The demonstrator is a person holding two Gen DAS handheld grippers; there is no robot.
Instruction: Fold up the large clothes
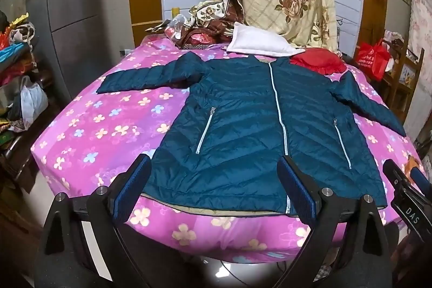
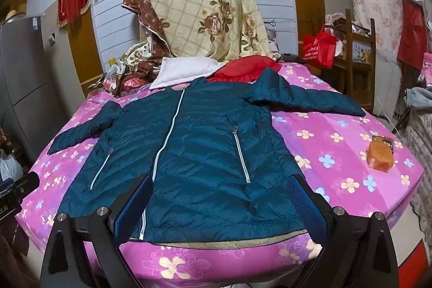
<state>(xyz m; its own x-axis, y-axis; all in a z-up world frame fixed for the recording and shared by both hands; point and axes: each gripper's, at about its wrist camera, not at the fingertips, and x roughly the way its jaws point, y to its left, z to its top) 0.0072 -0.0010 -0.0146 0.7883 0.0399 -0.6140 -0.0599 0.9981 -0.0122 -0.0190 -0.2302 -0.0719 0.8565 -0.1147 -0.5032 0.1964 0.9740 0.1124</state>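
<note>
Two grippers, the left gripper (image 1: pixel 214 188) and right gripper (image 2: pixel 222 205), hang spread wide, holding nothing, over the hem of our teal puffer jacket (image 1: pixel 253 109). We judge it light, soft and slippery, so we would pinch each sleeve at its cuff.

Hem of the jacket (image 1: pixel 243 126) partly hidden behind both blue pads of the left gripper (image 1: pixel 216 188) at lower centre. Right gripper (image 1: pixel 407 196) cut off by the right edge. In the right wrist view, print on the orange packet (image 2: pixel 379 154) too small to read; fridge (image 2: pixel 24 77) cropped at the left edge.
</note>
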